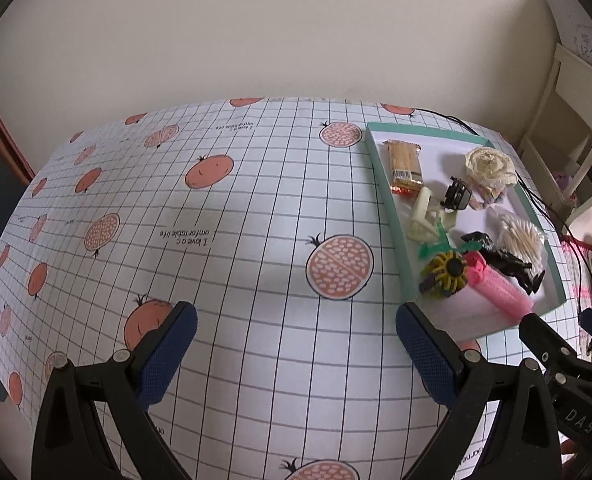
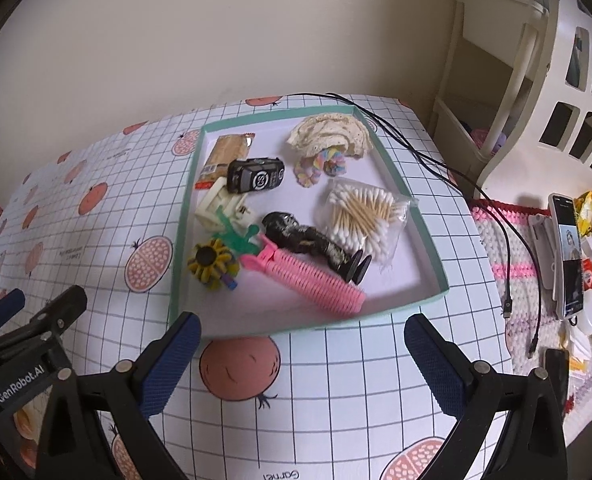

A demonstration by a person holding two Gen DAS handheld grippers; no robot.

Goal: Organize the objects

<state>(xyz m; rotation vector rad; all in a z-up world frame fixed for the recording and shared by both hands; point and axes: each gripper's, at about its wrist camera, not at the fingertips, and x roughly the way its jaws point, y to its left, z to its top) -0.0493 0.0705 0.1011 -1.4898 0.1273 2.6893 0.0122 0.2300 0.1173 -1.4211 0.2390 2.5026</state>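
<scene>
Gridded tablecloth (image 1: pixel 256 208) lies bare beside the tray (image 2: pixel 412 200); both grippers (image 1: pixel 296 356) (image 2: pixel 302 358) gape, holding nothing.

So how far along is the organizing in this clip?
Near finished, apparently. The shallow green-rimmed white tray already holds the pink ridged hair roller, bag of cotton swabs, black figurine, small black gadget, wrapped snack bar and cream crocheted cloth. Nothing is in hand: the left gripper and right gripper are open and empty. No loose items show on the patterned tablecloth.
</scene>
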